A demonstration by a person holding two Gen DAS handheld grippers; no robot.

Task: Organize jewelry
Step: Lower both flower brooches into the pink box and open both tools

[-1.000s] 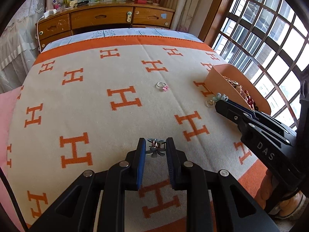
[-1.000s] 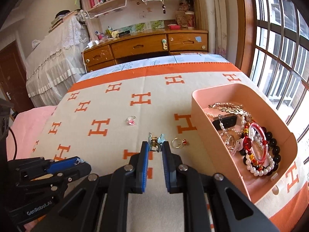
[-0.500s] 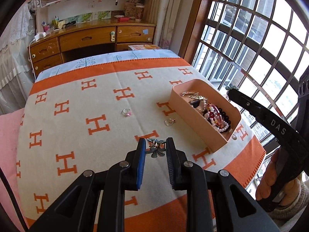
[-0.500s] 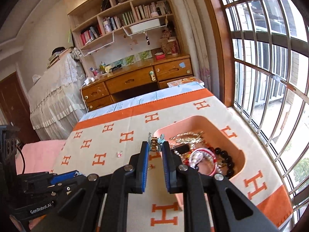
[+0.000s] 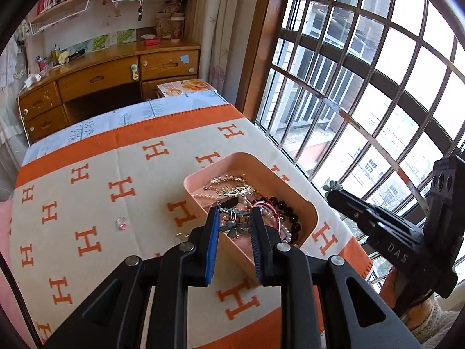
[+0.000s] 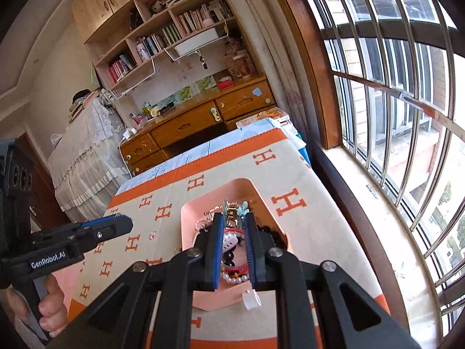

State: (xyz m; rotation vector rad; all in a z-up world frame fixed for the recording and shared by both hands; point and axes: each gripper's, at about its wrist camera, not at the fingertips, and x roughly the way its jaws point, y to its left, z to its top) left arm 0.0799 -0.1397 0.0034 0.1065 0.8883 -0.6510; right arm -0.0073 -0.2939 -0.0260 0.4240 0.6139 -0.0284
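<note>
My left gripper [image 5: 234, 221] is shut on a grey flower hair clip [image 5: 234, 226] and holds it above the near edge of the pink jewelry tray [image 5: 308, 218]. My right gripper [image 6: 234, 213] is shut on a light blue flower clip [image 6: 242, 208] and holds it high over the same tray [image 6: 189, 218]. The tray holds beaded bracelets [image 5: 286, 212], pearls and a gold chain [image 5: 229, 181]. A pink-stone ring [image 5: 121, 223] and another ring [image 5: 181, 237] lie on the blanket left of the tray.
The tray sits on an H-patterned orange and cream blanket [image 5: 96, 192] near its right edge, beside a barred window [image 5: 363, 87]. A wooden desk [image 5: 110, 69] and bookshelves stand at the far end. A lace-covered piece of furniture [image 6: 84, 157] stands on the left.
Both grippers have risen and moved right with their clips, from low over the blanket to above the pink tray.
</note>
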